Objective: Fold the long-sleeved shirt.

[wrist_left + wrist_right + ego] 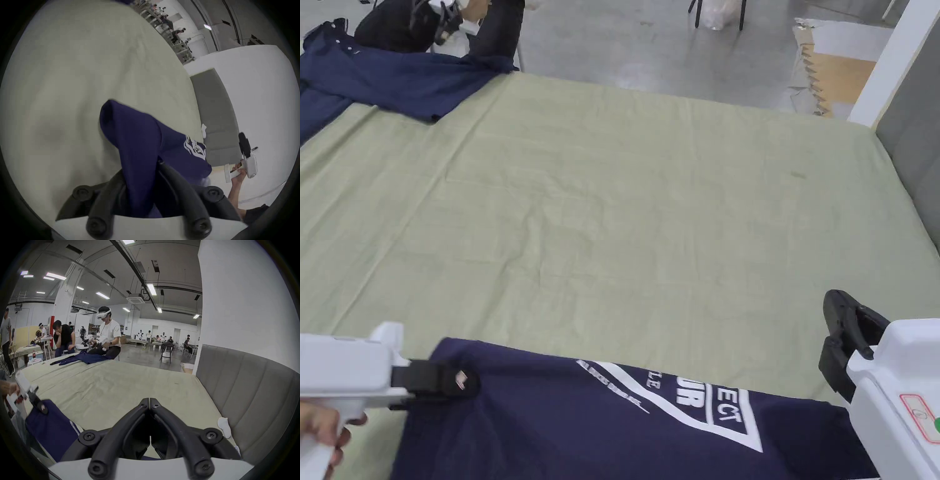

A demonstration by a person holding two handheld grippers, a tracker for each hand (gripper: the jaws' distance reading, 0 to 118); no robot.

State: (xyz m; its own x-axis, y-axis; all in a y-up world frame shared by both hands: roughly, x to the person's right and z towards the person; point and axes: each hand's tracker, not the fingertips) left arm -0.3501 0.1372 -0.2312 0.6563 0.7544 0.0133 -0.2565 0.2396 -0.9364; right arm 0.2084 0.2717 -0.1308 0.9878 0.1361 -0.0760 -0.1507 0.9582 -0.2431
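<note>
Navy long-sleeved shirt (625, 425) lies at near edge of the green sheet (625, 206), print up. Left gripper (459, 379) clamps its far-left corner; right gripper (149, 404) closed, empty, off to the right. Prob. spreading stage; next, right needs opposite corner.

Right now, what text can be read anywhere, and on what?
"ECT": white print on the shirt, its start hidden.
"UR": same print, the row beside it, its start hidden.
"LE": end of a smaller row there; the rest is too blurred to read.
Sticker on the right gripper: too small to read.
</note>
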